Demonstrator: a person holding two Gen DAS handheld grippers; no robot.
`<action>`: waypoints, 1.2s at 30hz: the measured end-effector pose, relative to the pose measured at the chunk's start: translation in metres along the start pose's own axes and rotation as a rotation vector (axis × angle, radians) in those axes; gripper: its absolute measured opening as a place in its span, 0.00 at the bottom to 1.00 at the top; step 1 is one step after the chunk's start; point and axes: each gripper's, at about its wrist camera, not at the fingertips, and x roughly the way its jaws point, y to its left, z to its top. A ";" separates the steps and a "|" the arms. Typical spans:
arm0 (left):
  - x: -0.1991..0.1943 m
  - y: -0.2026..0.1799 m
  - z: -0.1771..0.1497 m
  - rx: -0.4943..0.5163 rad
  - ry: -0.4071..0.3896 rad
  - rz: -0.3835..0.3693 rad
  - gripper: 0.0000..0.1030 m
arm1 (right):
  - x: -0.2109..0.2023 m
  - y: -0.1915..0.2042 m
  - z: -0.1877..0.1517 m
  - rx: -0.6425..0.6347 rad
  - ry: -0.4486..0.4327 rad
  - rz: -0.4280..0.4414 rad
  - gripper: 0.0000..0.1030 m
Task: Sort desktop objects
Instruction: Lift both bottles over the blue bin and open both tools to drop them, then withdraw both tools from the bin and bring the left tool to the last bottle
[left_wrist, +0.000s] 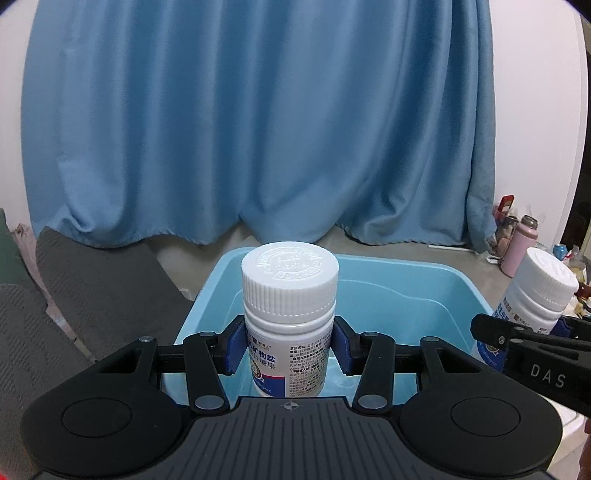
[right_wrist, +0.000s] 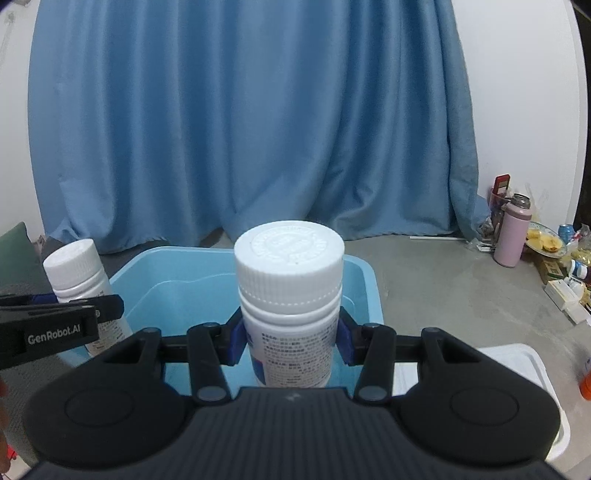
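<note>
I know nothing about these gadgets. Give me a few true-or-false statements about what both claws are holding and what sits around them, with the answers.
1. Each gripper holds a white-capped bottle. True: the left gripper clamps the left bottle, the right gripper the right bottle.
2. The bottles lie on their sides. False: both are upright.
3. A light blue bin sits beneath and beyond the bottles. True.
4. The curtain behind is red. False: it is blue.
5. A pink flask stands on the floor at right. True.
</note>
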 end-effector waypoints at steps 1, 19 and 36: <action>0.007 0.000 0.002 -0.001 0.007 0.000 0.47 | 0.005 0.001 0.001 -0.003 0.004 0.001 0.47; 0.091 0.004 -0.007 0.002 0.121 -0.003 0.47 | 0.063 0.003 -0.010 -0.034 0.133 -0.012 0.47; 0.063 0.003 -0.013 0.003 0.085 0.028 0.61 | 0.041 -0.002 -0.009 -0.023 0.109 -0.033 0.64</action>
